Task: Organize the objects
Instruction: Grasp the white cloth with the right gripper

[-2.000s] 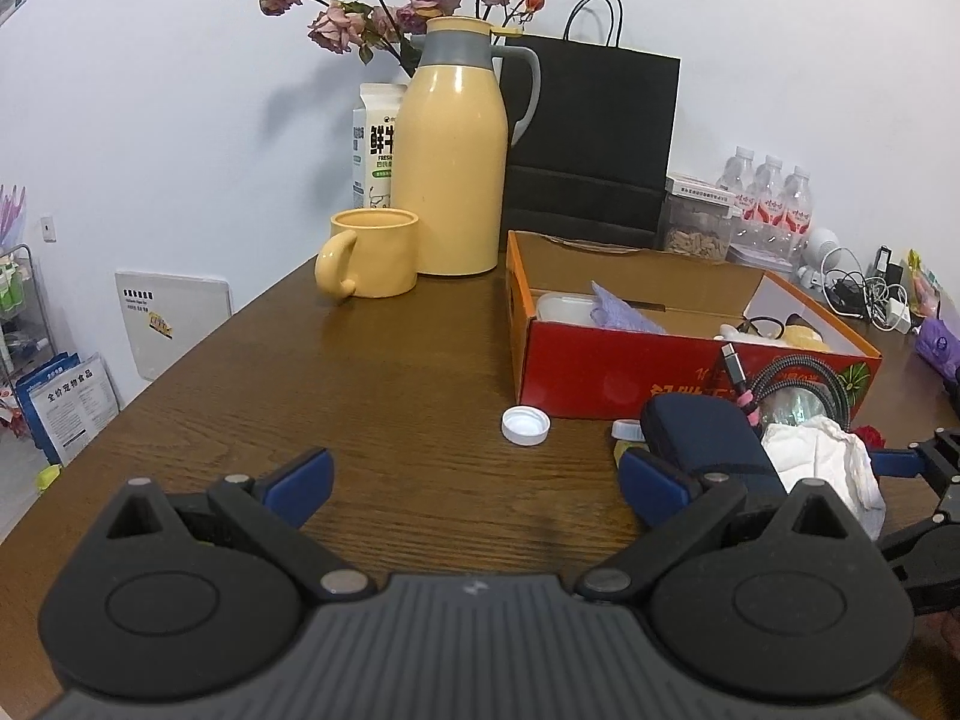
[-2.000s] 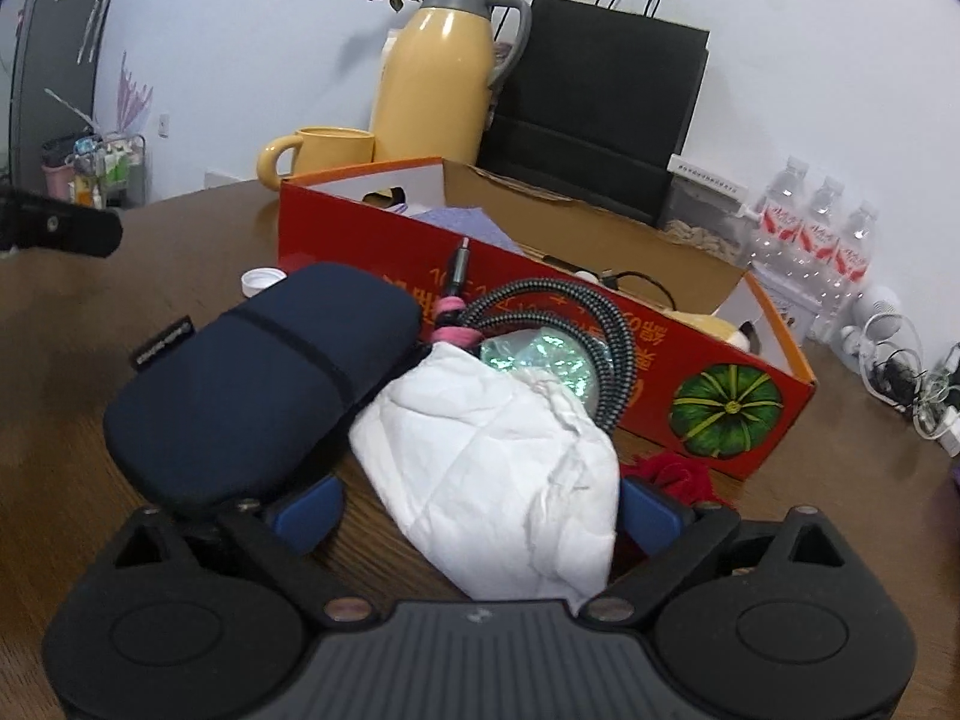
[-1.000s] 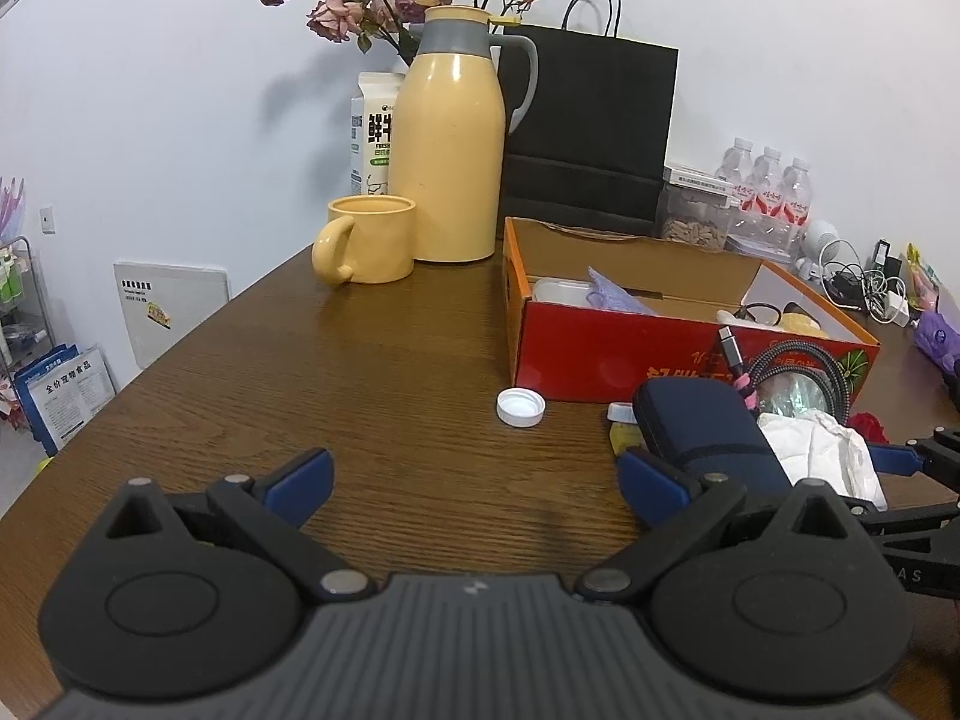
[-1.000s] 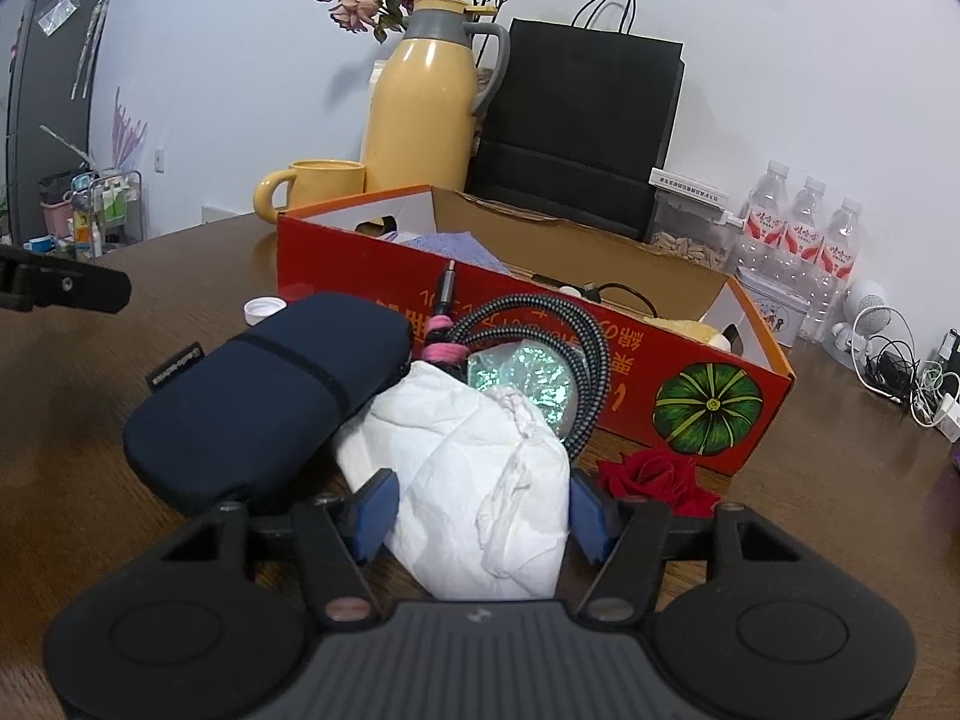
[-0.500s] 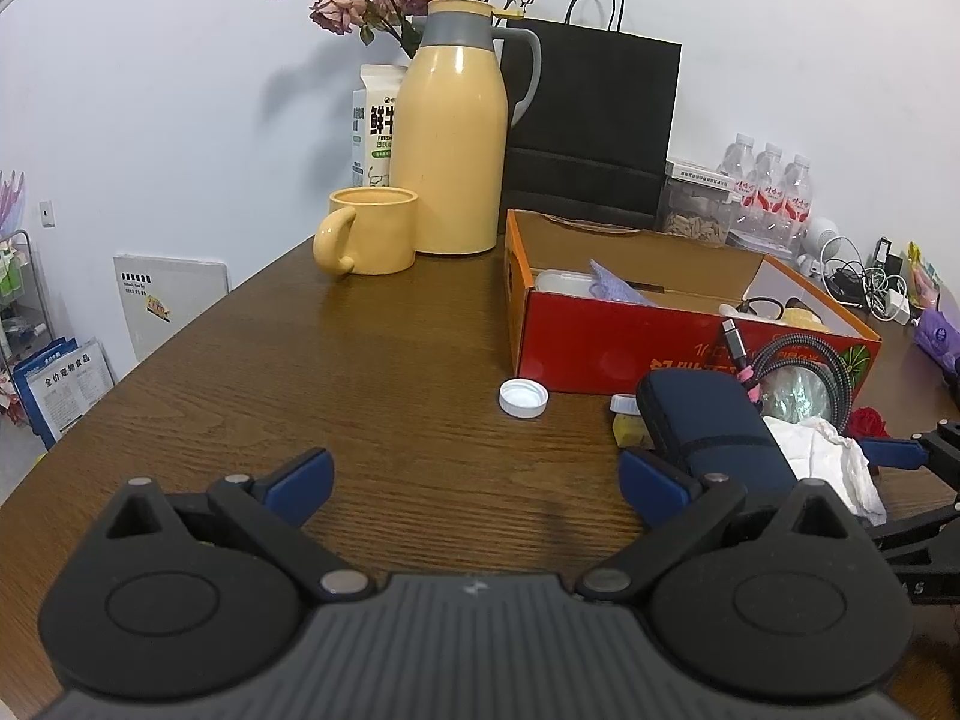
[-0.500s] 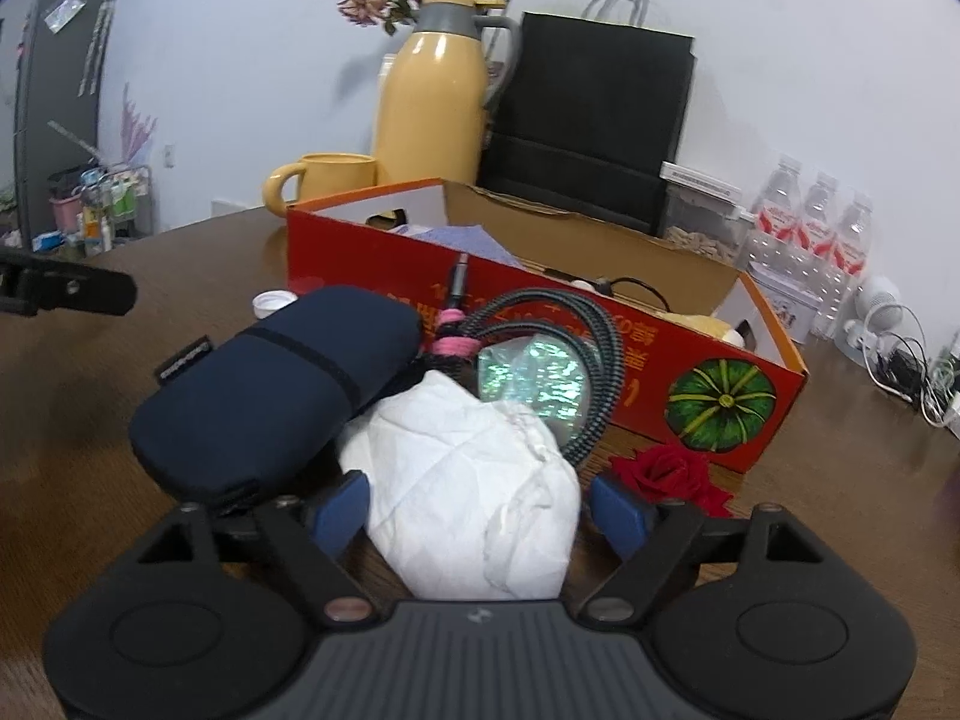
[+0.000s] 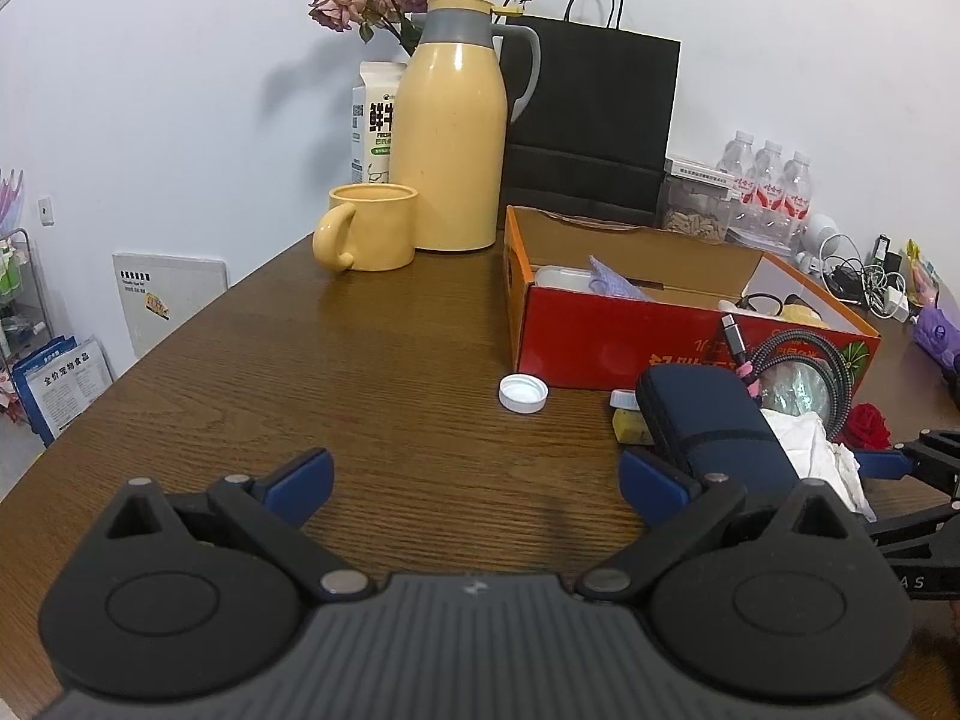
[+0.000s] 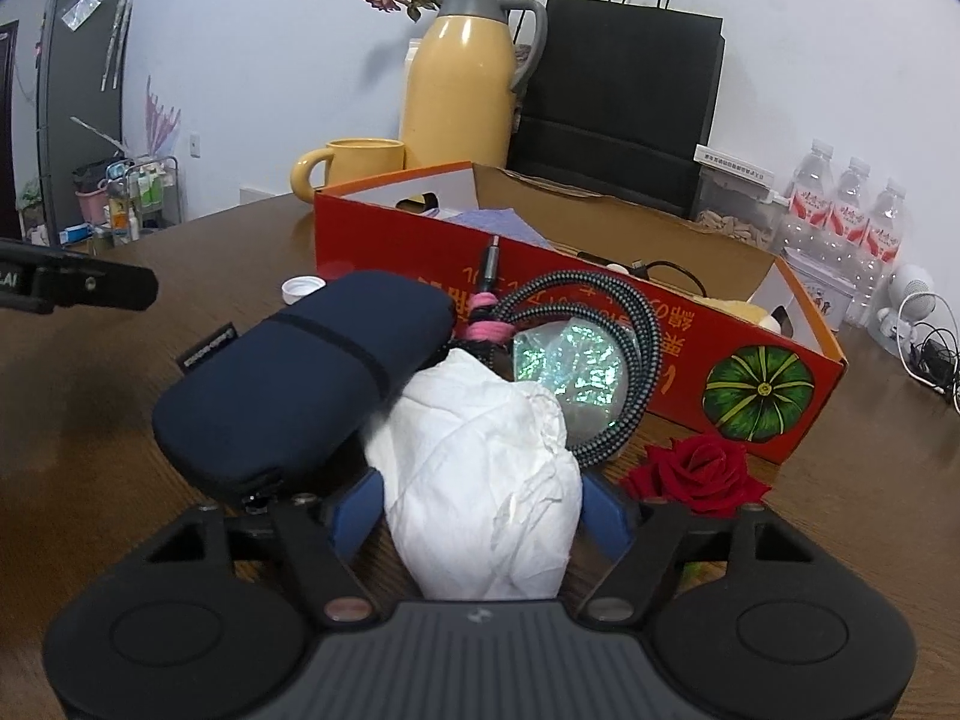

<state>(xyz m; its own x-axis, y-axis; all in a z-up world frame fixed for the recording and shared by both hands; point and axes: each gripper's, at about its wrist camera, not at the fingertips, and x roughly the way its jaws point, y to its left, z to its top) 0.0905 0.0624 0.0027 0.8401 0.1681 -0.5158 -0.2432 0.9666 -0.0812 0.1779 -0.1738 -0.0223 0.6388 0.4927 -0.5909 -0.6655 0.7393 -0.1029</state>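
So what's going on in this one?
A person is tidying a cluttered wooden table with two hand-held grippers. The right hand-held gripper has its pads on either side of a crumpled white tissue and has just been closing in on it. The tissue lies beside a navy zip pouch, in front of the red cardboard box. The left hand-held gripper hangs open over bare table, holding nothing. A coiled braided cable and a red rose lie outside the box.
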